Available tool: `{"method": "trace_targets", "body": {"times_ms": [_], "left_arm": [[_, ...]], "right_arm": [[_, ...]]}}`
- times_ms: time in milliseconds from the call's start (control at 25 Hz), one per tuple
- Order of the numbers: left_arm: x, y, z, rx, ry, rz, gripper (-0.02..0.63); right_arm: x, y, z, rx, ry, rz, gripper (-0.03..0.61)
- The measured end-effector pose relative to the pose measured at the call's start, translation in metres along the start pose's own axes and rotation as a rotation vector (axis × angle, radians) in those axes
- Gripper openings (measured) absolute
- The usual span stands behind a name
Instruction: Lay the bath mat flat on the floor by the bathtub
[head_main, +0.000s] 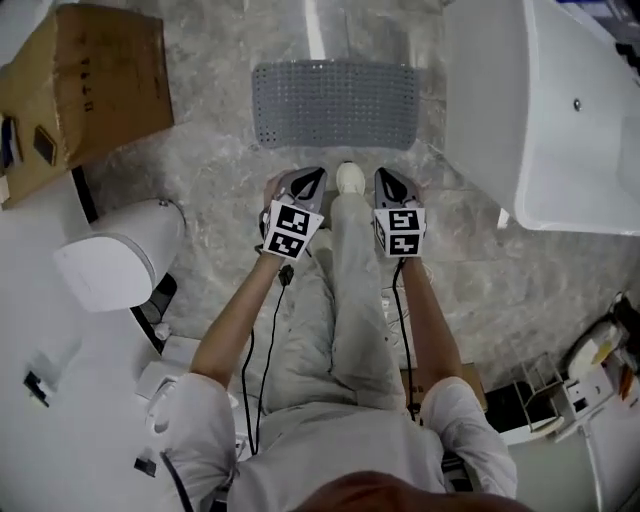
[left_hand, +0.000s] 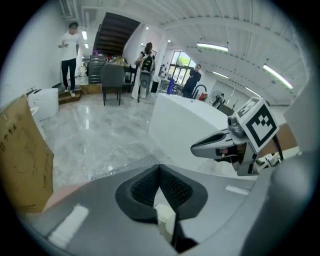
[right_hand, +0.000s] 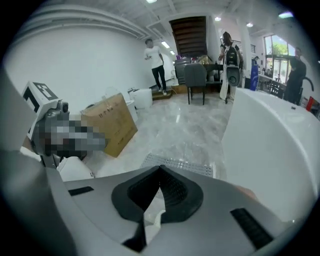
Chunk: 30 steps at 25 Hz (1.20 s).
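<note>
The mat (head_main: 335, 103) lies flat on the floor (head_main: 220, 190) at your 12 o'clock, just past your shoe (head_main: 350, 178). The tub (head_main: 560, 130) stands at 2 o'clock, beside the mat's right end. The box (head_main: 85, 85) sits at 10 o'clock and the toilet (head_main: 120, 255) at 9. The left gripper (head_main: 308, 182) and right gripper (head_main: 390, 184) are side by side, flanking the shoe.

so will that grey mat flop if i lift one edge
Probably floppy: the mat is thin and lies flat on the floor, so a lifted edge would likely sag. Its dotted texture suggests light rubber. Pushed on that glossy stone, it may slide.
</note>
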<state>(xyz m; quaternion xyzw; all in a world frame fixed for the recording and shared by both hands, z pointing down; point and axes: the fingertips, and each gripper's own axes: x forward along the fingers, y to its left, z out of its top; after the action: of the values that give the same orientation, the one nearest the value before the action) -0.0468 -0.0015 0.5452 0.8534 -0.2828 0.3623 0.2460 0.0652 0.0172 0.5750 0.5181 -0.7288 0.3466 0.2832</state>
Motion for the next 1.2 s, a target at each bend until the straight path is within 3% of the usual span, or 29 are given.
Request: {"method": "trace_targets", "body": {"times_ms": [120, 280, 440, 600, 880, 1040, 1200], "left_arm": [[-0.051, -0.006, 0.070, 0.015, -0.082, 0.027, -0.002], [-0.149, -0.050, 0.132, 0.014, -0.144, 0.023, -0.002], [-0.235, -0.084, 0.187, 0.073, -0.230, 0.039, -0.003], [-0.301, -0.102, 0.222, 0.107, -0.329, 0.071, -0.002], [-0.378, -0.139, 0.255, 0.155, -0.570, 0.227, -0.003], [-0.411, -0.166, 0.269, 0.130, -0.684, 0.240, -0.003], [-0.444, -0.185, 0.283, 0.186, -0.749, 0.257, -0.003]], "right_arm": [[-0.051, 0.011, 0.076, 0.011, -0.095, 0.012, 0.005], [-0.153, 0.047, 0.152, 0.007, -0.182, 0.067, 0.005], [-0.243, 0.081, 0.227, -0.122, -0.293, 0.127, 0.005], [-0.311, 0.105, 0.278, -0.259, -0.412, 0.148, 0.005], [-0.410, 0.121, 0.315, -0.267, -0.711, 0.126, 0.005], [-0.459, 0.140, 0.303, -0.334, -0.765, 0.107, 0.000], [-0.487, 0.163, 0.292, -0.356, -0.788, 0.096, 0.001]]}}
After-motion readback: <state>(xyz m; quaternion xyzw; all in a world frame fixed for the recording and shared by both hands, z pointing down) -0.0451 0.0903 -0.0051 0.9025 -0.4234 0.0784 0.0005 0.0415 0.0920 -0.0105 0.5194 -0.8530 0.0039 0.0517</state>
